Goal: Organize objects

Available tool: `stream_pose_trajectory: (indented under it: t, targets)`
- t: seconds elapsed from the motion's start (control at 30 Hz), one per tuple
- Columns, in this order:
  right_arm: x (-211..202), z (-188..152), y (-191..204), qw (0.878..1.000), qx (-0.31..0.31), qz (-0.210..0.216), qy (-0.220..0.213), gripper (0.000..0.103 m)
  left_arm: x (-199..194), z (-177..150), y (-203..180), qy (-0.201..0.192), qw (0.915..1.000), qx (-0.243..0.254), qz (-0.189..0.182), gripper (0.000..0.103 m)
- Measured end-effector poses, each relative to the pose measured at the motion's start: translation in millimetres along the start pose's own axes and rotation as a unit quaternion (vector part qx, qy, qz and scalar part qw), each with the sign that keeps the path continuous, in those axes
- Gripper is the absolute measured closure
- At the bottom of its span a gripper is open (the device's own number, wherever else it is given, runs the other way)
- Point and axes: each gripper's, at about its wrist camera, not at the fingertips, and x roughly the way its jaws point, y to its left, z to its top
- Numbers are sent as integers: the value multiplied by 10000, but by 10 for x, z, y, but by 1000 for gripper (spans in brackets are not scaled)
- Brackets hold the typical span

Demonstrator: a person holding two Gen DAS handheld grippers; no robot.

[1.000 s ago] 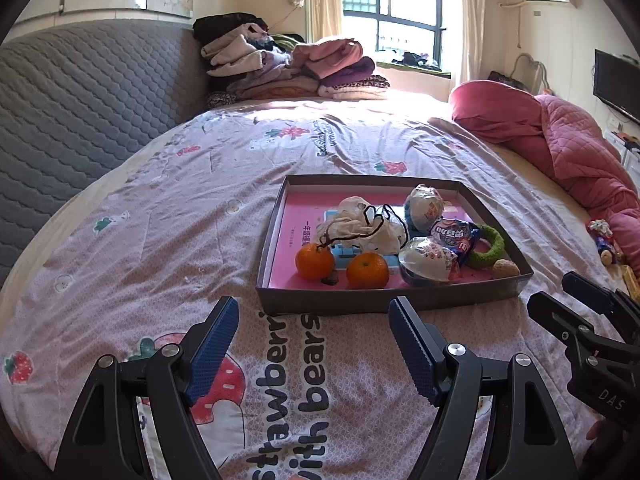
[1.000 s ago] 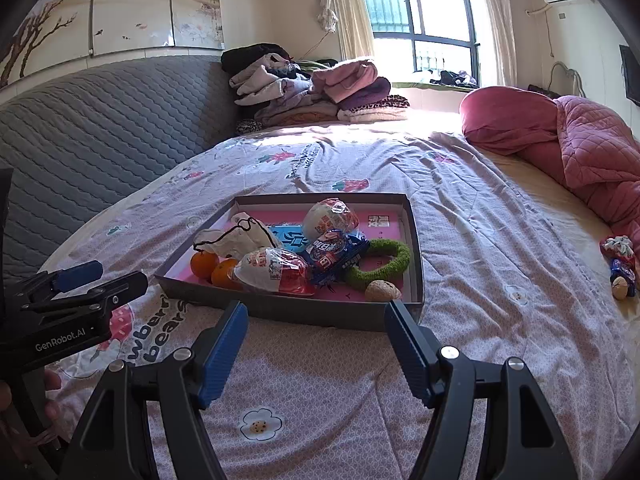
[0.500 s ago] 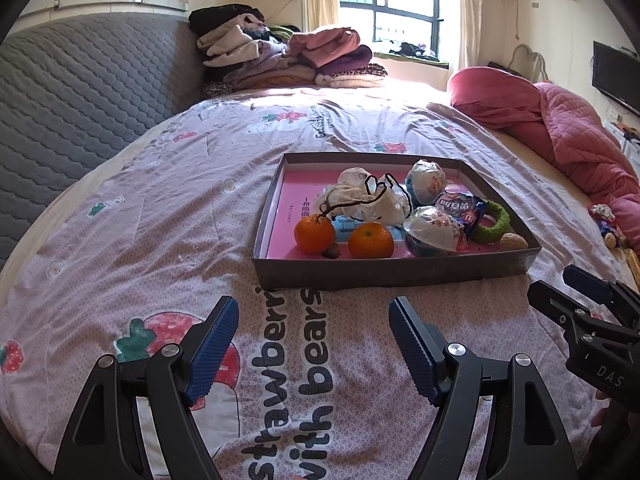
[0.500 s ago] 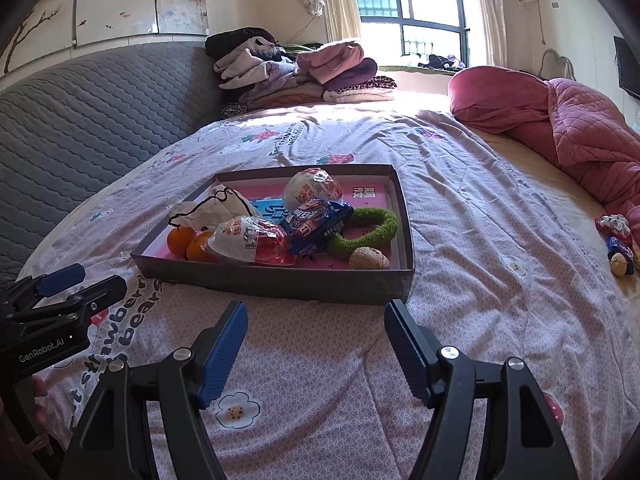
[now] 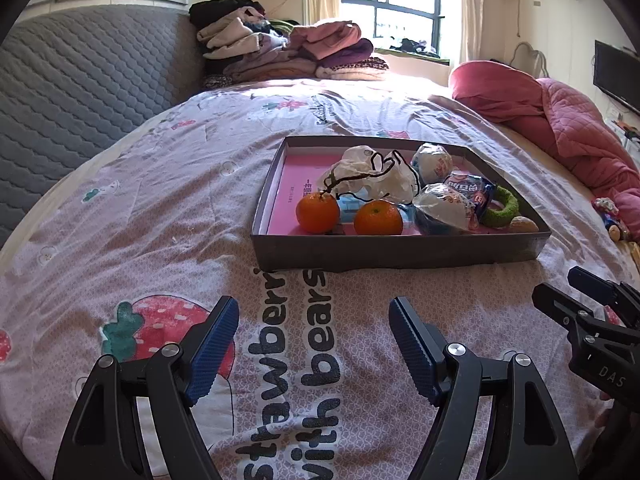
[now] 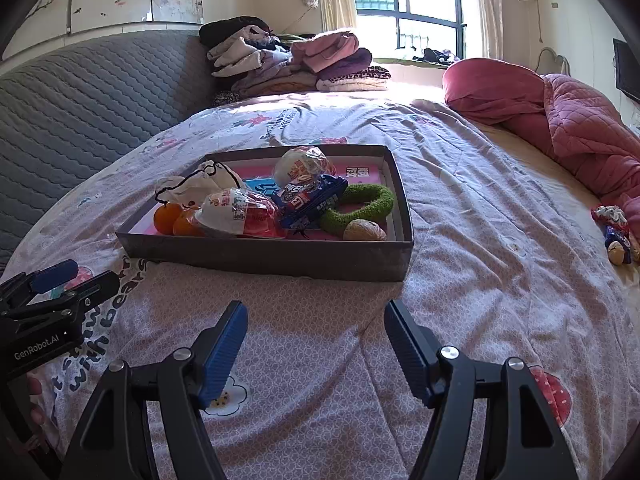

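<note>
A shallow grey box (image 5: pixel 400 252) (image 6: pixel 280 258) with a pink floor lies on the bedspread. Inside are two oranges (image 5: pixel 318 213) (image 5: pixel 378 217) (image 6: pixel 168 218), a white drawstring pouch (image 5: pixel 372 176) (image 6: pixel 200 186), two wrapped toy eggs (image 5: pixel 444 206) (image 6: pixel 240 212), a blue snack pack (image 5: pixel 468 192) (image 6: pixel 308 198), a green ring (image 5: pixel 502 210) (image 6: pixel 360 208) and a walnut (image 6: pixel 365 231). My left gripper (image 5: pixel 314 346) hovers open before the box's near wall, nothing between its fingers. My right gripper (image 6: pixel 316 350) is open too, short of the box's right corner.
Folded clothes (image 5: pixel 288 54) are piled at the far end by the window. A pink quilt (image 5: pixel 560 120) is bunched on the right. A small doll (image 6: pixel 616 232) lies near the right edge. A grey padded headboard (image 5: pixel 80 80) runs along the left.
Both grippers have sunk lower and come nearer the box, which now looms larger and flatter in both views. Both stay open; nothing in the box has moved.
</note>
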Motion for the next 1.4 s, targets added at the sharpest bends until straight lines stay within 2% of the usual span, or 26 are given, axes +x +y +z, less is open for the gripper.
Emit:
stream_pose_trajectory:
  t: [0.53, 0.87, 1.4]
  targets:
    - [66, -79, -41, 9999, 83, -64, 124, 33, 141, -82, 65, 147, 9999, -90, -10, 25]
    - [78, -137, -52, 9998, 73, -104, 127, 33, 164, -137, 82, 36, 10000, -14, 42, 25]
    - [97, -156, -55, 9998, 80, -124, 163, 33, 155, -146, 50, 11, 10000, 51, -70, 25]
